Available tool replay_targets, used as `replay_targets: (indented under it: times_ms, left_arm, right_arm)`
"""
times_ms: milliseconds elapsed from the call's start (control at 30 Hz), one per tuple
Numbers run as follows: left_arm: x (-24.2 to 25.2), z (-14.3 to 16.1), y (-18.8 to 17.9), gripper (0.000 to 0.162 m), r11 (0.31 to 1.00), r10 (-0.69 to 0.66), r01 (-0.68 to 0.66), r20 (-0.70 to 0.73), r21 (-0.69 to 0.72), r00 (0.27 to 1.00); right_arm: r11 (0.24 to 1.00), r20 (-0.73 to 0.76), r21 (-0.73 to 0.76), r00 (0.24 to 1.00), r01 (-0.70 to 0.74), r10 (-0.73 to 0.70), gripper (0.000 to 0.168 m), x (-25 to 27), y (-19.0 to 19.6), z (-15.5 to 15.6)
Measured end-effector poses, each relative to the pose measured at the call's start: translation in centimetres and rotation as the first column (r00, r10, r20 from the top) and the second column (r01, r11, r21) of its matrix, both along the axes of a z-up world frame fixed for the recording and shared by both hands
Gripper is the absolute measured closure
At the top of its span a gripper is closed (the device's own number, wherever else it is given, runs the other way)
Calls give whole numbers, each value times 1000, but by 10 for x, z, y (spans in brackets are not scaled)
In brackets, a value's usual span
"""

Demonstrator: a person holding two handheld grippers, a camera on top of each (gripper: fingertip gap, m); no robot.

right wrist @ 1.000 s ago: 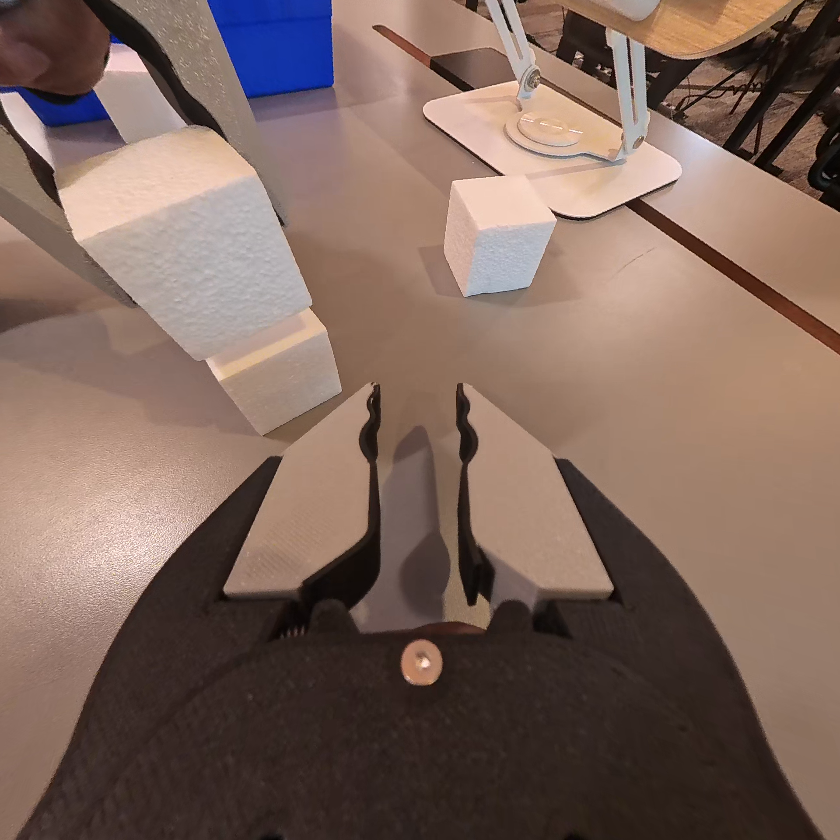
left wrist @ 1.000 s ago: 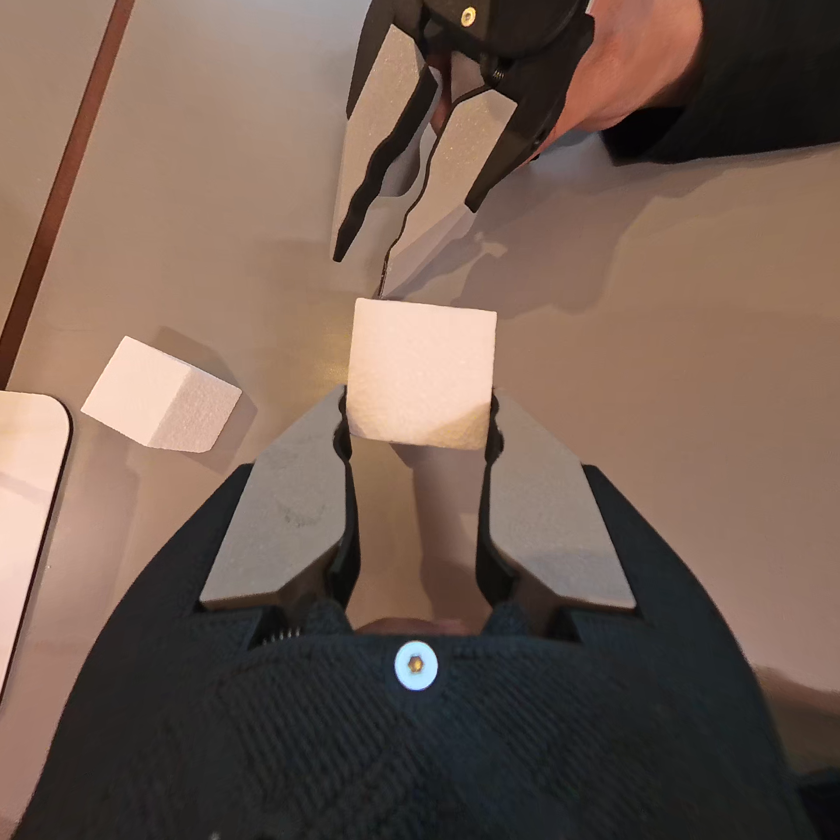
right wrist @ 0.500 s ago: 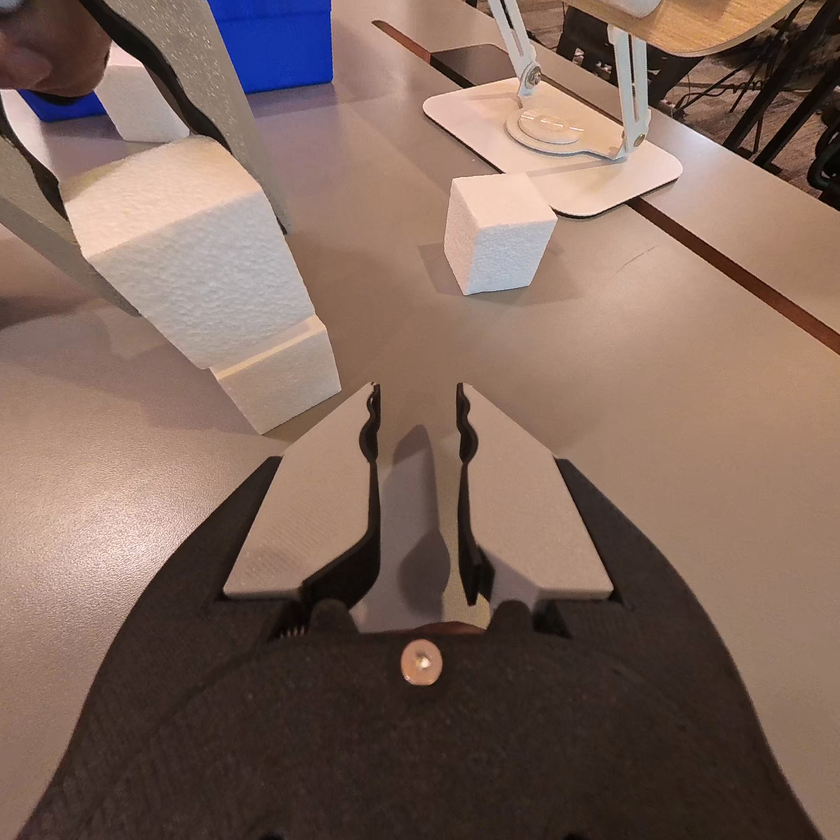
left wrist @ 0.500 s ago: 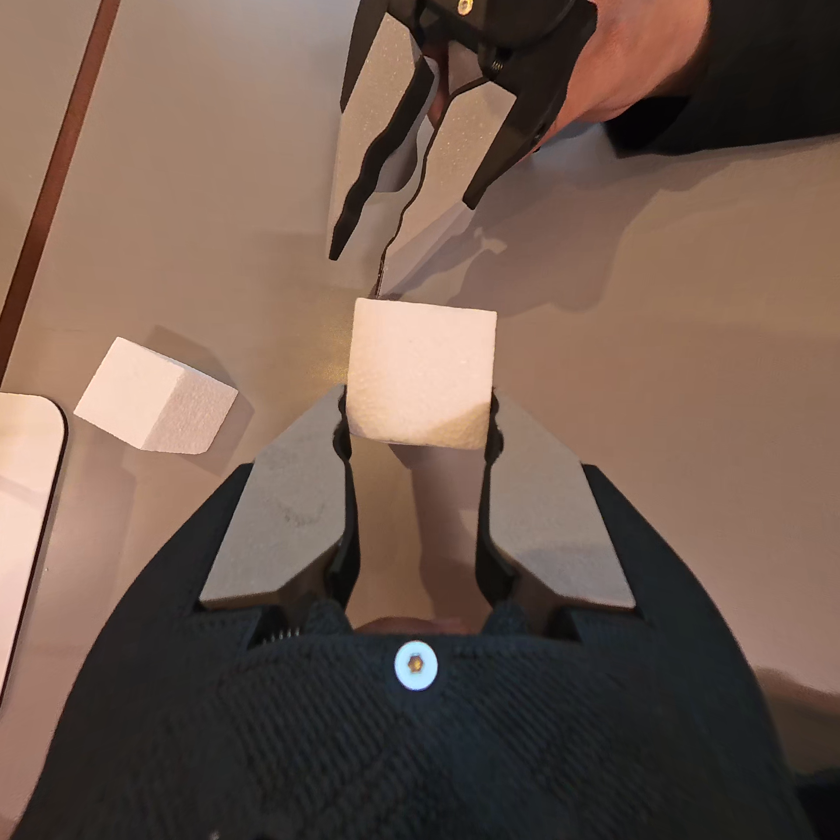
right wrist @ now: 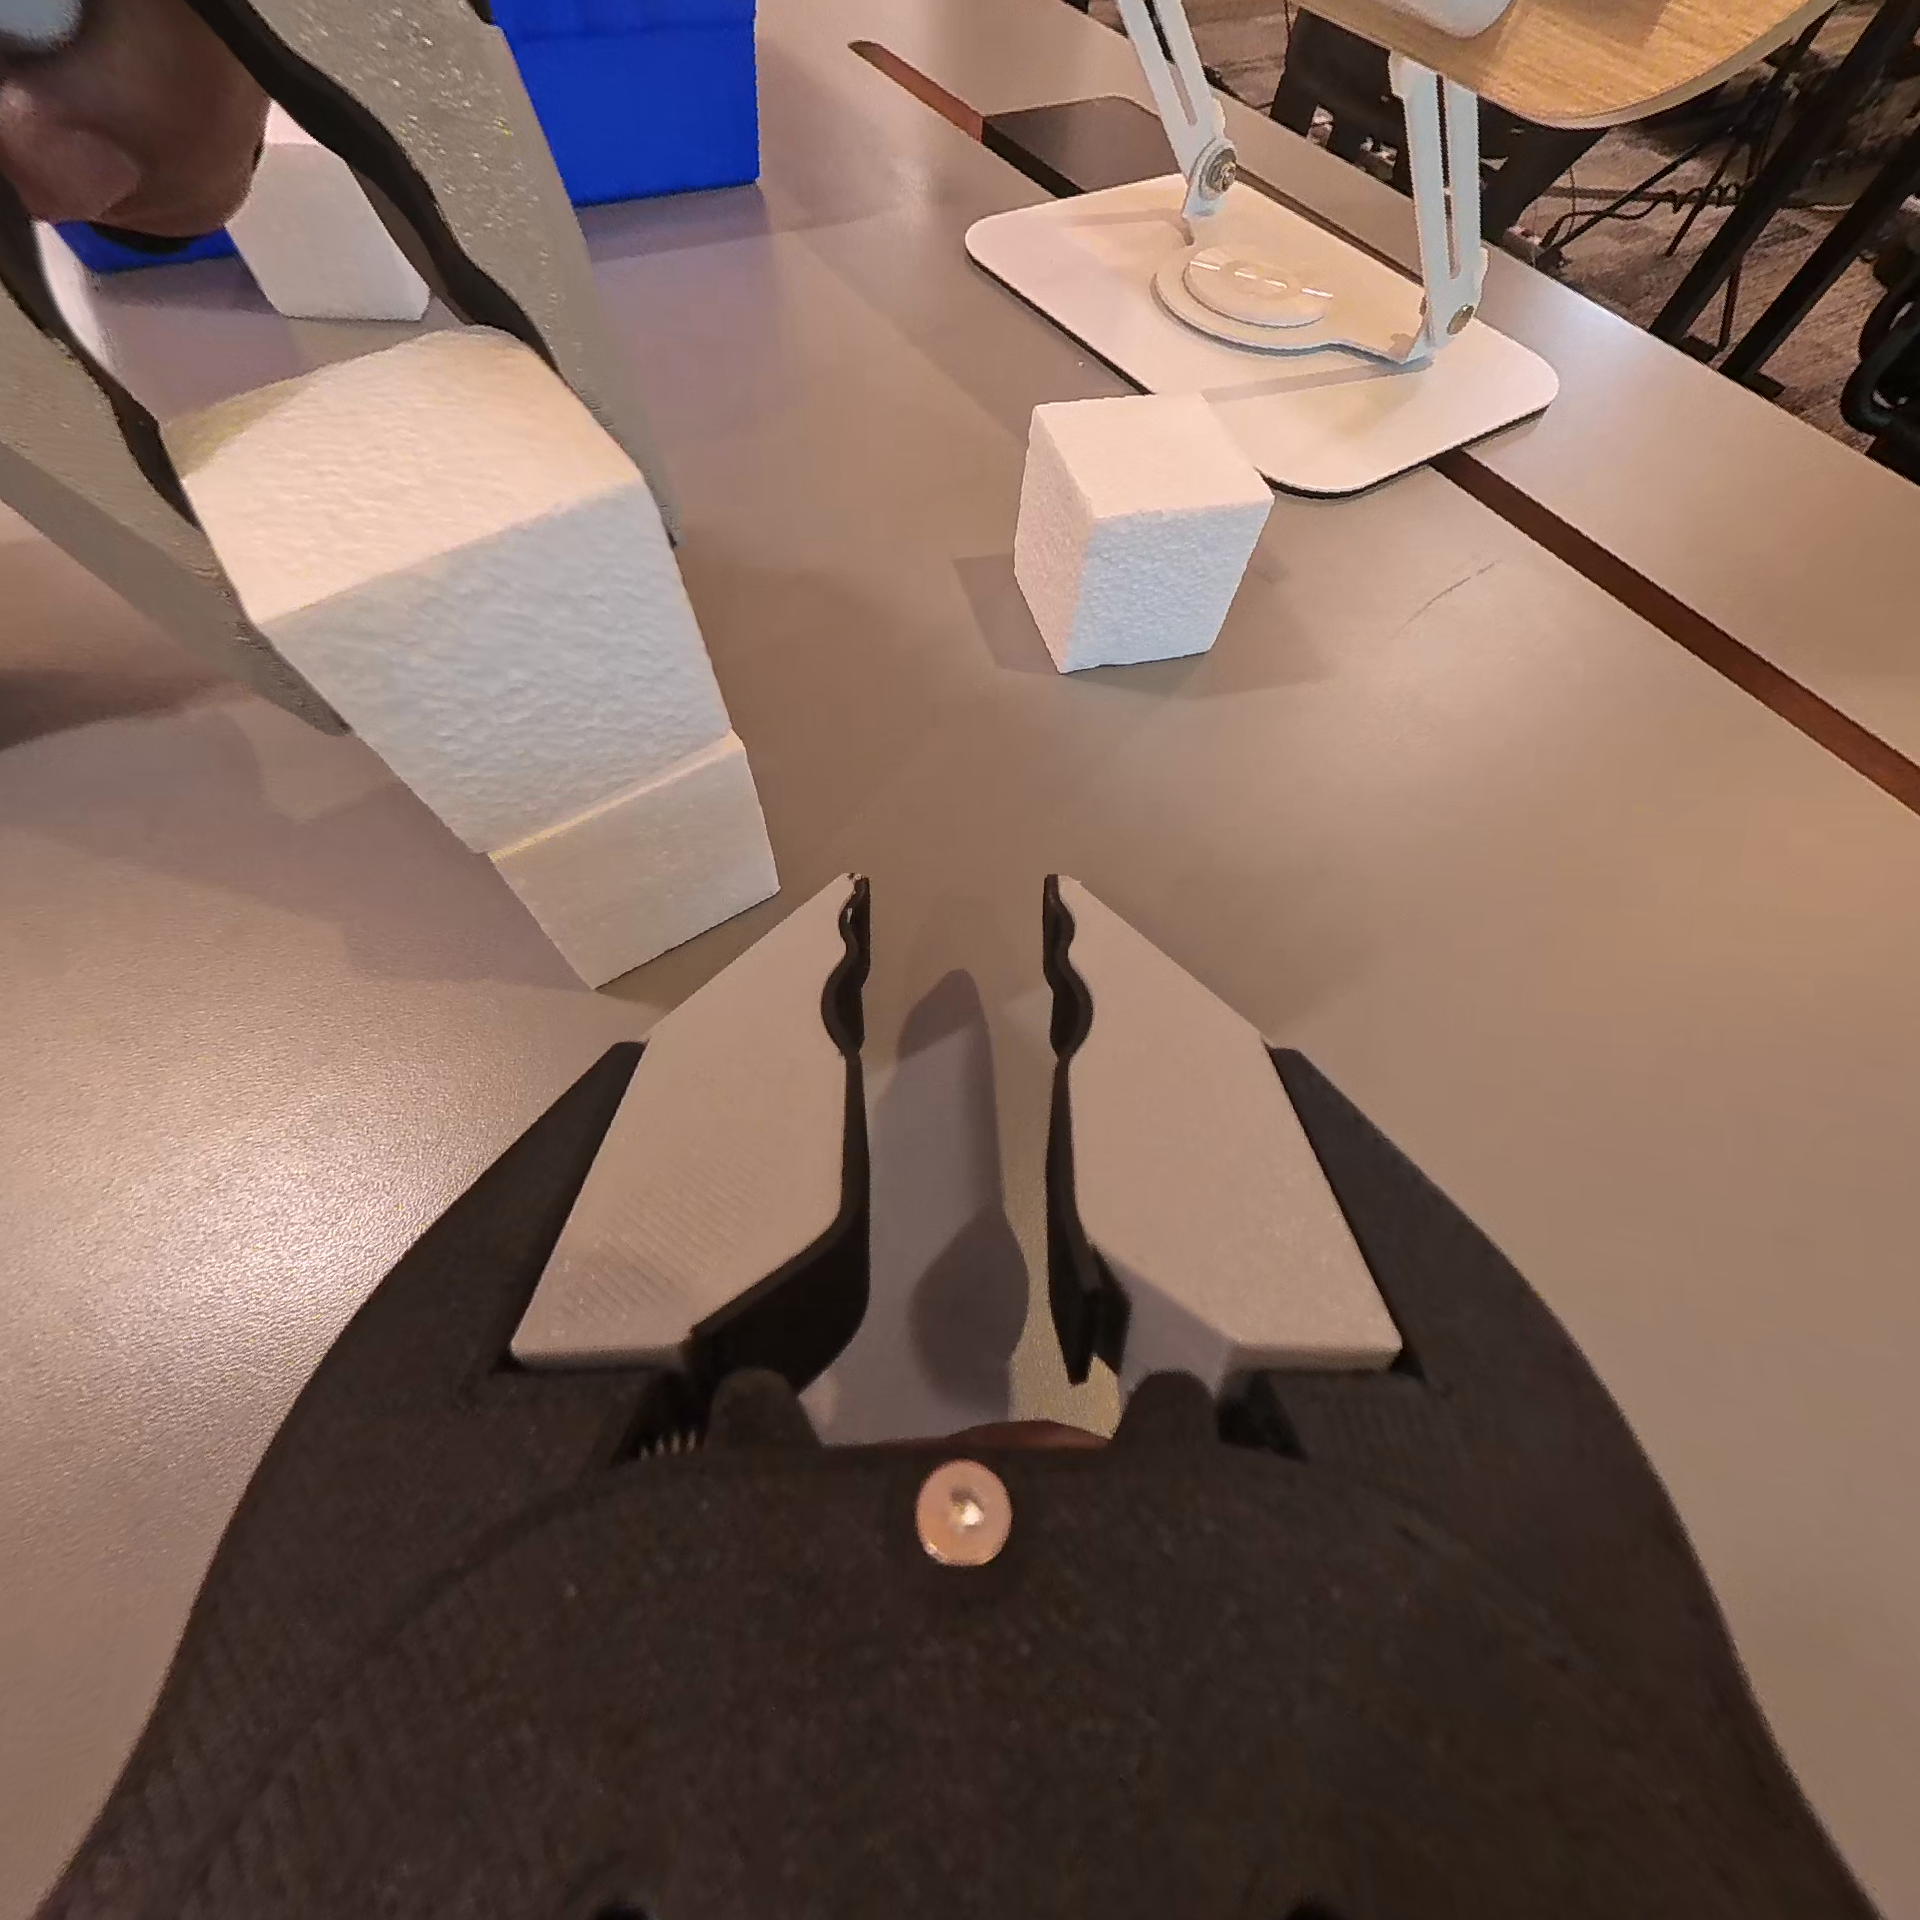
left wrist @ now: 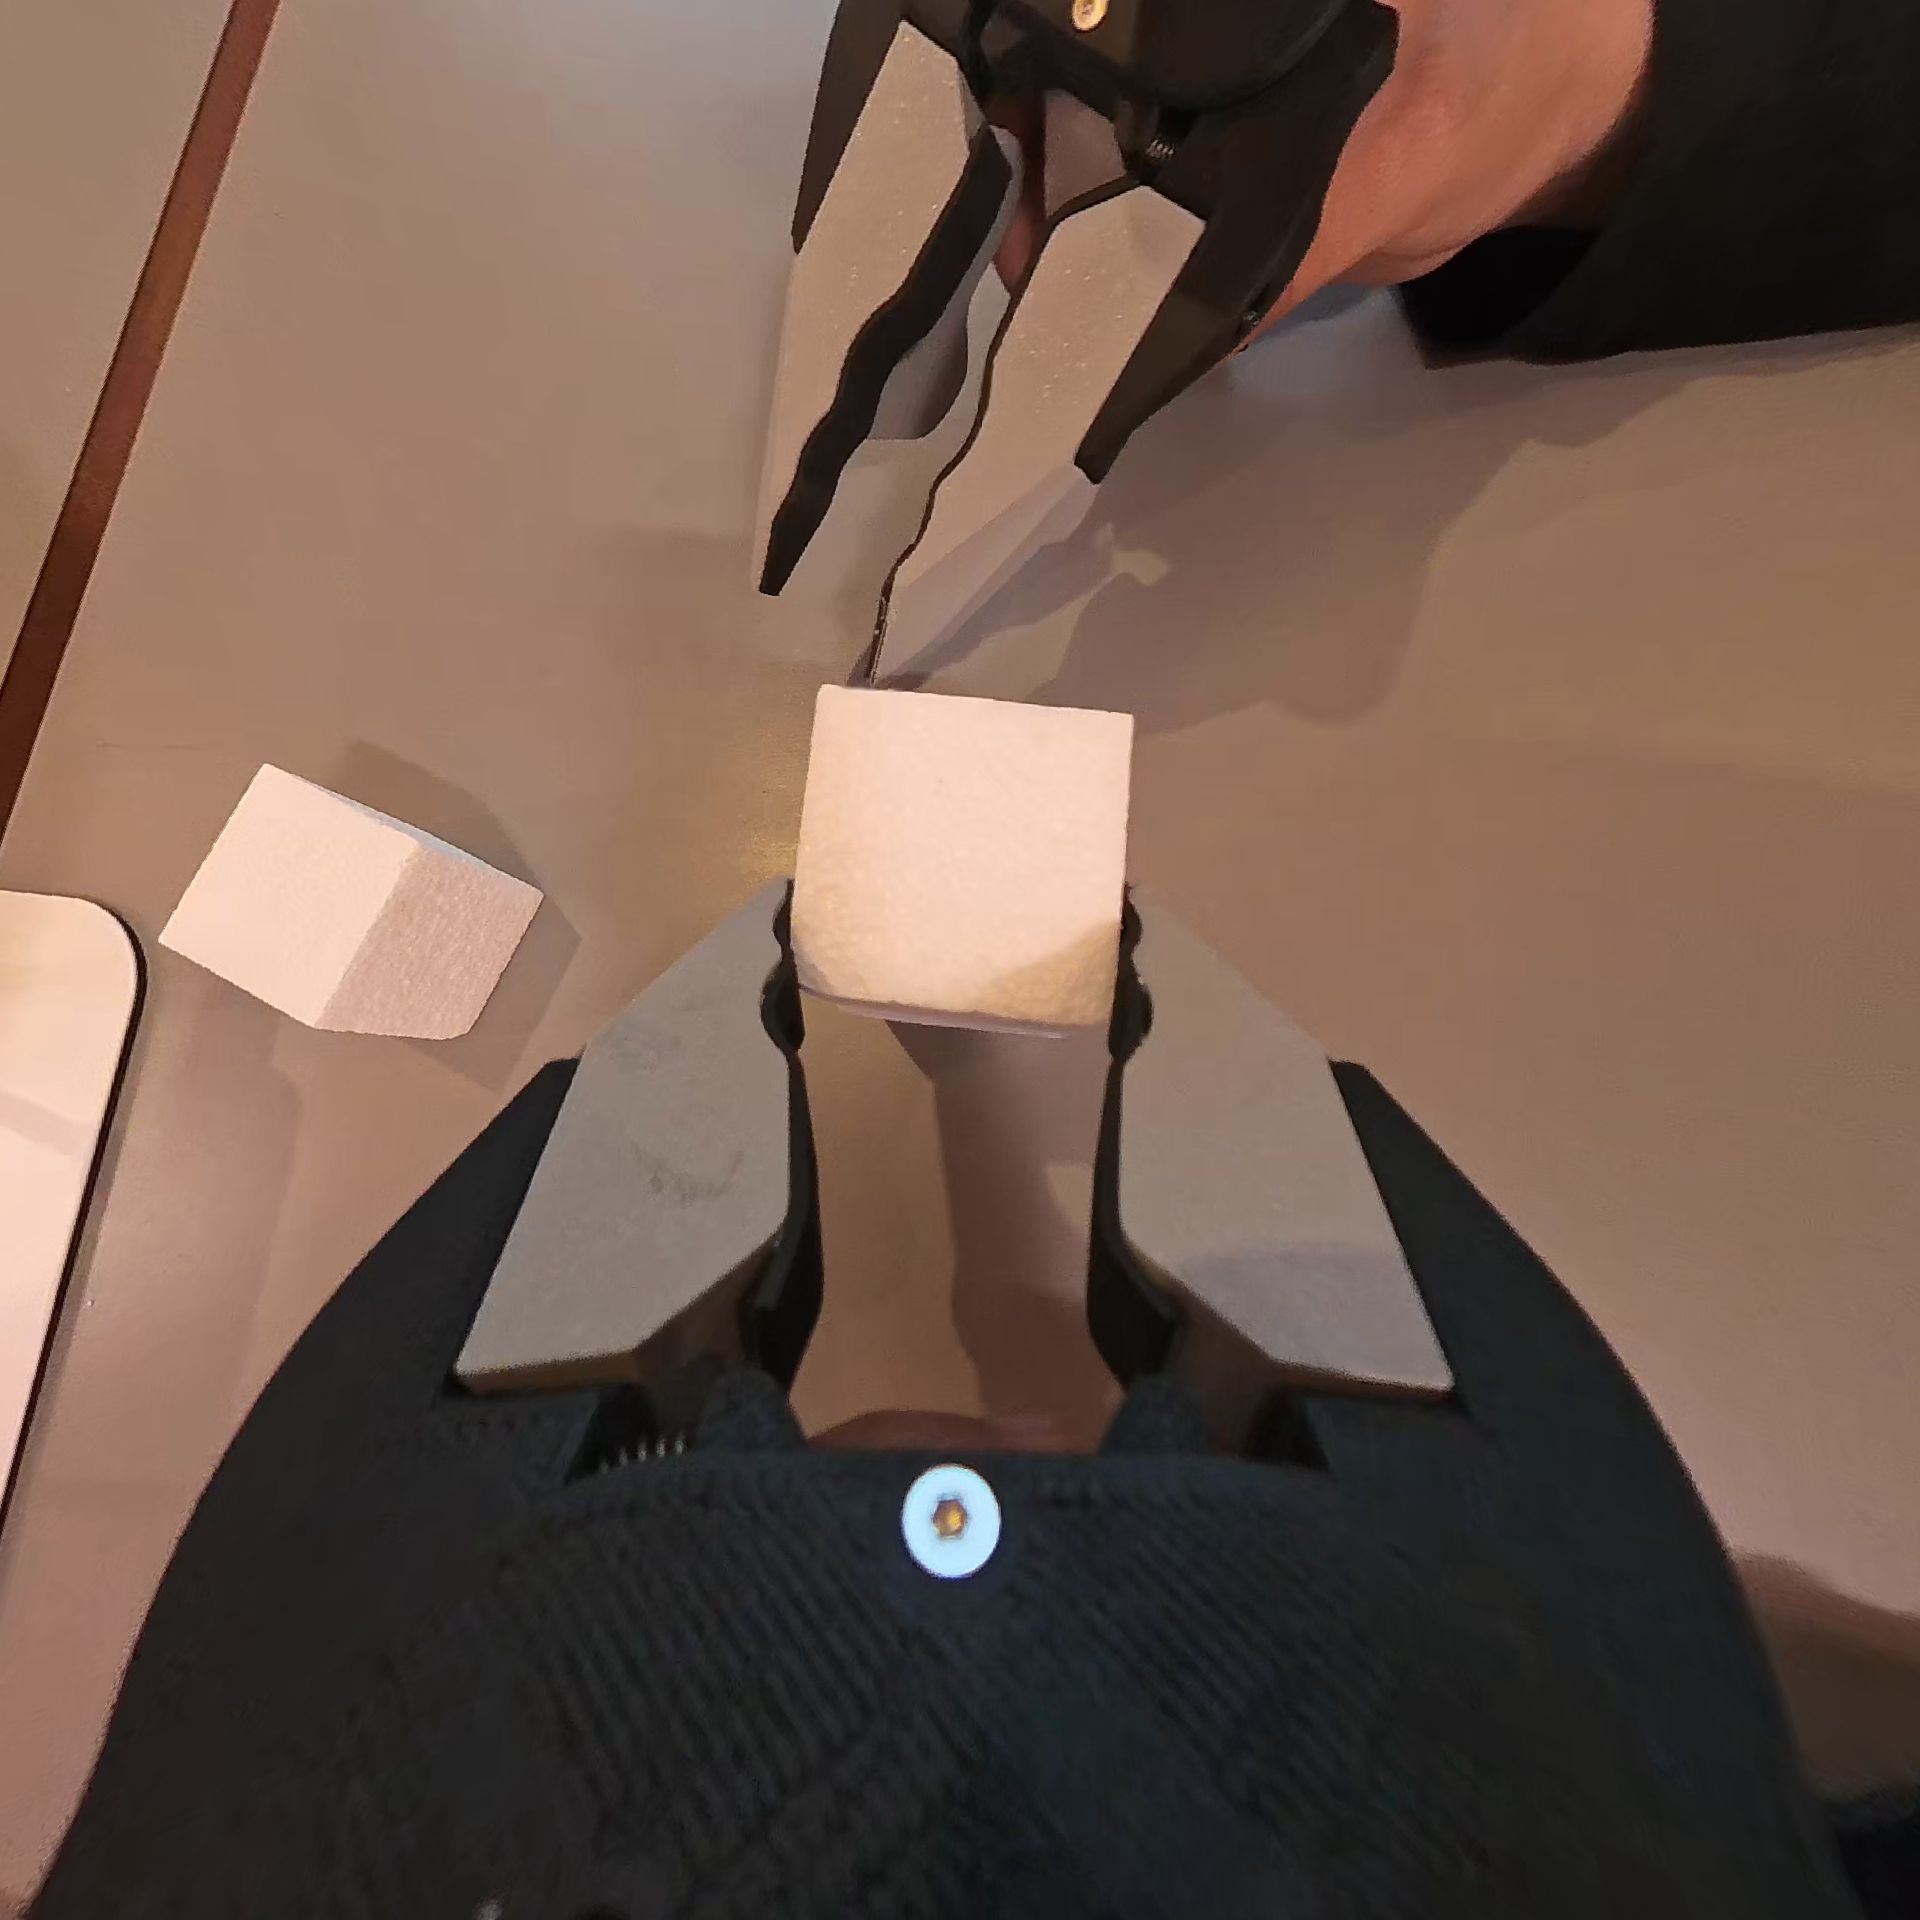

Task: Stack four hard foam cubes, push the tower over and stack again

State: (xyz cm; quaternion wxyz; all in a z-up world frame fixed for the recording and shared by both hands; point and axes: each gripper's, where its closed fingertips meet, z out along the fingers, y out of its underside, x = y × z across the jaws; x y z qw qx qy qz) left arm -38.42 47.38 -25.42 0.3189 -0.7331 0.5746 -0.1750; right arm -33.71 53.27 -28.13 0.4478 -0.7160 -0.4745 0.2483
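My left gripper [left wrist: 956, 935] is shut on a white foam cube [left wrist: 961, 852]. In the right wrist view this cube [right wrist: 447, 603] rests on a second cube [right wrist: 644, 862] that stands on the grey table, slightly offset; from above only a sliver of the lower cube [left wrist: 935, 1023] shows. A third cube [right wrist: 1132, 540] lies alone near the stand and also shows in the left wrist view [left wrist: 343, 904]. A fourth cube [right wrist: 332, 229] sits behind the left gripper [right wrist: 405, 416]. My right gripper [right wrist: 951, 894] is open and empty, low over the table just right of the stack, and shows in the left wrist view [left wrist: 826, 623].
A white stand base [right wrist: 1247, 291] with two arms stands at the back right, its corner at the left edge of the left wrist view [left wrist: 52, 1091]. A blue box [right wrist: 644, 94] is at the back. A brown seam [right wrist: 1714, 644] crosses the table. A hand and dark sleeve [left wrist: 1558, 156] hold the right gripper. To the brown seam [right wrist: 1714, 644]: right tips about 25 cm, left tips about 30 cm. Look for it in the left wrist view [left wrist: 69, 554] too.
The left gripper has brought its cube down and level onto the lower cube. The fourth cube has come into sight behind it. The right gripper has barely moved.
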Motion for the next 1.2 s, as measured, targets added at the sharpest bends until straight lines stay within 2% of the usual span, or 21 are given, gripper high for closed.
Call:
replay_targets:
  times_ms: [333, 433, 633, 767, 900, 967, 1200]
  left_arm:
    - [0, -3, 0, 104, 1000, -1, 1, -7, -2, 1000]
    - [1, -1, 1, 93, 1000, 11, -11, 8, -7, 1000]
    - [0, 9, 2, 83, 1000, 19, -19, 57, 0, 998]
    - [-6, 29, 6, 78, 999, 42, -47, 152, 28, 988]
    - [-22, 61, 31, 63, 976, 159, -197, 316, 91, 935]
    - [-32, 69, 40, 56, 961, 221, -267, 389, 68, 894]
    - [-85, 40, 56, 62, 880, 449, -467, 479, -88, 755]
  right_arm:
    - [1000, 6, 6, 1000, -2, 2, 138, 0, 0, -1]
    - [1000, 4, 5, 1000, -2, 2, 138, -1, 0, 0]
    - [1000, 0, 5, 1000, -2, 2, 137, 0, 0, 0]
    - [1000, -6, 5, 1000, 1, 0, 137, 0, 0, 1]
    - [1000, -23, 8, 1000, 13, -13, 133, 2, 3, 4]
    - [1000, -40, 10, 999, 19, -19, 131, 3, 4, 8]
    - [1000, -73, 8, 997, -7, 7, 122, 3, 2, 13]
